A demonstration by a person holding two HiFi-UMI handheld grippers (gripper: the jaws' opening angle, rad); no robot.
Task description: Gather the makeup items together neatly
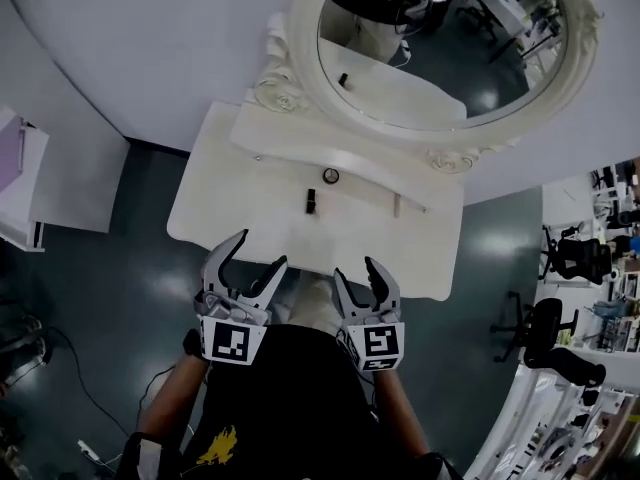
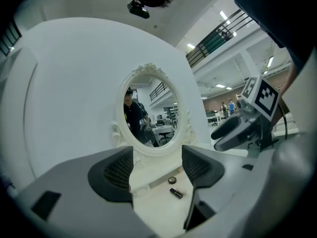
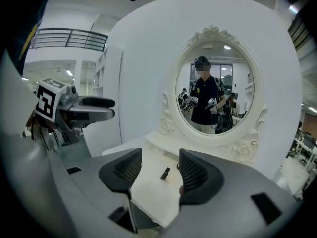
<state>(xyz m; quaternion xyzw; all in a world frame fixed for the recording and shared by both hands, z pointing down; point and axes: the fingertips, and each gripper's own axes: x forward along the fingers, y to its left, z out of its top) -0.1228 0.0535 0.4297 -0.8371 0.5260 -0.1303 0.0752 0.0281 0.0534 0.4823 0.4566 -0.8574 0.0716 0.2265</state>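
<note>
On the white vanity table (image 1: 230, 183) lie a black lipstick tube (image 1: 311, 200), a small round compact (image 1: 330, 176) just behind it, and a thin beige stick (image 1: 397, 205) to the right. Both grippers hover at the table's front edge, well short of the items. My left gripper (image 1: 260, 250) is open with nothing between its jaws; its own view shows the lipstick (image 2: 176, 193) and compact (image 2: 172, 180) far ahead. My right gripper (image 1: 354, 268) is open too and holds nothing; the lipstick (image 3: 165, 173) lies beyond its pads.
A large oval mirror (image 1: 440, 43) in an ornate white frame stands at the table's back, on a raised shelf. Dark floor surrounds the table. A white cabinet (image 1: 20, 178) stands at the left and office chairs (image 1: 560, 253) at the right.
</note>
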